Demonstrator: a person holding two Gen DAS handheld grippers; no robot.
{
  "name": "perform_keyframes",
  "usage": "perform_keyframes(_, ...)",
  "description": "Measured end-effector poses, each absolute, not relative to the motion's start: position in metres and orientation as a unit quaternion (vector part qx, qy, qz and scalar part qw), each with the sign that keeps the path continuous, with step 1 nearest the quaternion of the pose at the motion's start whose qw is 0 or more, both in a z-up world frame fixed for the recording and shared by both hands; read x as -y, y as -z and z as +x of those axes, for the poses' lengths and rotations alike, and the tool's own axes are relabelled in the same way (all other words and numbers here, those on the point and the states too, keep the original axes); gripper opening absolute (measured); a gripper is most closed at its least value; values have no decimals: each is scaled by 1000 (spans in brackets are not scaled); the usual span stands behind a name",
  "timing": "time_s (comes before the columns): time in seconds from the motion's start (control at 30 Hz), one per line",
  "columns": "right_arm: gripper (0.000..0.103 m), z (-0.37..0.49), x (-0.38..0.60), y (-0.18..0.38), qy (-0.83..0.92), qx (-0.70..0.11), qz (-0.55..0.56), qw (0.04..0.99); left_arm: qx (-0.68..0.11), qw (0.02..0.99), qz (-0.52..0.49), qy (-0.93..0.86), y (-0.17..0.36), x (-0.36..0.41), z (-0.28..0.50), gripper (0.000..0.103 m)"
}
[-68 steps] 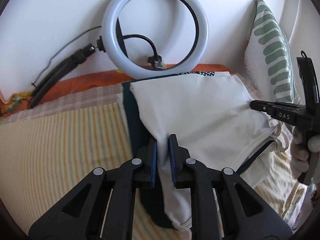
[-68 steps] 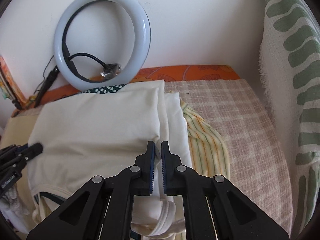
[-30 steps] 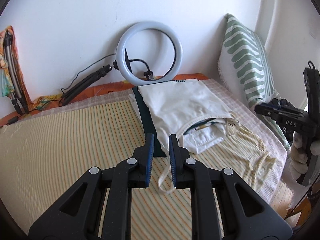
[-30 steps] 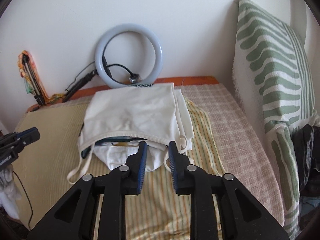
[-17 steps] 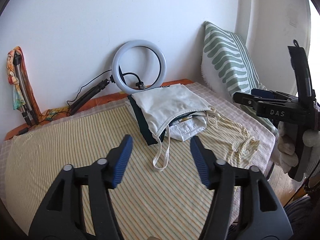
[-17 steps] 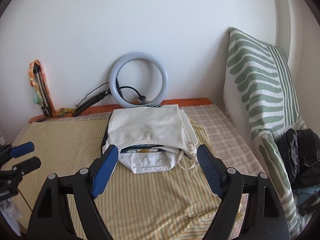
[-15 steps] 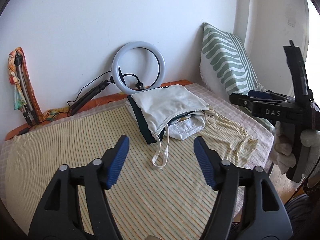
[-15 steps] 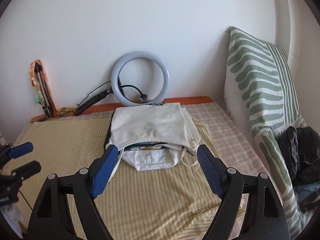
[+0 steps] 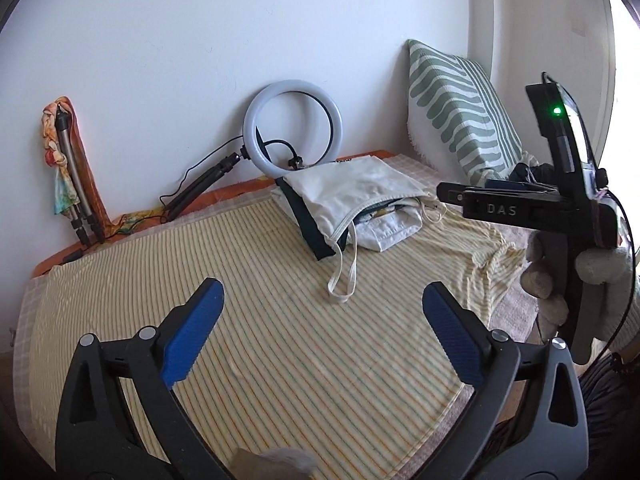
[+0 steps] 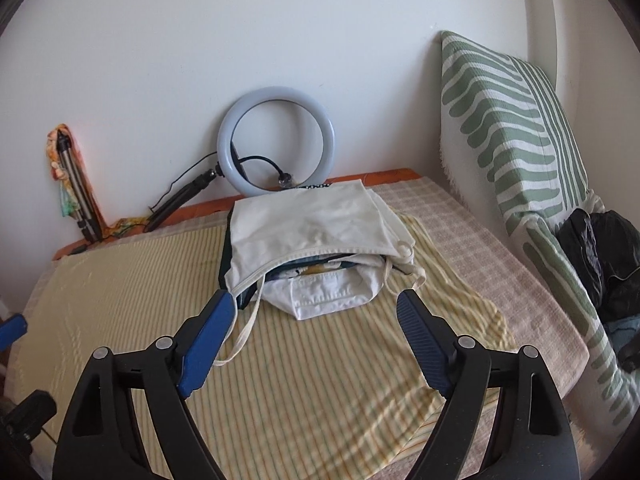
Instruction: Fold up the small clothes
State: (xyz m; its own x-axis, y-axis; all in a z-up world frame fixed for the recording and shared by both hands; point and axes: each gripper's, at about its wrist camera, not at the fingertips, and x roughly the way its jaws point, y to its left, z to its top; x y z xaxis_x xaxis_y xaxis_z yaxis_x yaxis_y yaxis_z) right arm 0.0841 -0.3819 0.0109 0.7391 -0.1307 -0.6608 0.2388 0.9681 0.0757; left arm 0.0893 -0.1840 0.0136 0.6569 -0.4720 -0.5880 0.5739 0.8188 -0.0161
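Note:
A folded cream top with long straps (image 9: 352, 192) lies on a small stack of folded clothes at the far side of the bed, by the wall; it also shows in the right wrist view (image 10: 312, 220). A white folded garment (image 10: 324, 292) sticks out under it. One strap (image 9: 344, 276) trails onto the striped sheet. My left gripper (image 9: 320, 328) is open and empty, held back over the sheet. My right gripper (image 10: 316, 328) is open and empty, well short of the stack. The right gripper body (image 9: 520, 208) shows in the left wrist view.
A ring light (image 9: 294, 126) on a black tripod leans on the wall behind the stack. A green striped cushion (image 10: 512, 128) stands at the right. A folded tripod (image 9: 76, 200) leans at the left. A black bag (image 10: 600, 256) lies at the bed's right edge. Yellow striped sheet (image 9: 260, 300) covers the bed.
Both grippers let go of the cream top, pulled back from the stack and opened wide. The top stays folded on the stack.

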Motion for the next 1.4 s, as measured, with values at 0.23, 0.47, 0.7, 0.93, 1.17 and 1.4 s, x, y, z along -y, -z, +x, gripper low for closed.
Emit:
perform_keyframes(0.23, 84, 89, 377, 3, 107, -349, 66, 929, -296, 905, 116, 282, -3, 184, 83, 103)
perform_keyframes(0.47, 84, 95, 382, 9, 105, -345, 87, 929, -301, 906, 114, 275, 0, 179, 83, 103)
perform_keyframes(0.7, 84, 98, 379, 13, 103, -348, 71, 929, -303, 908, 113, 266, 0, 174, 82, 103)
perform_keyframes(0.93, 84, 97, 380, 13, 108, -347, 80, 928, -301, 908, 114, 267, -1, 175, 82, 103)
perform_keyframes(1.17, 84, 97, 381, 13, 109, -347, 81, 928, -300, 908, 116, 269, -1, 175, 81, 103)
perform_keyframes(1.4, 84, 99, 381, 14, 105, -350, 85, 927, -304, 907, 116, 268, 0, 175, 81, 103)
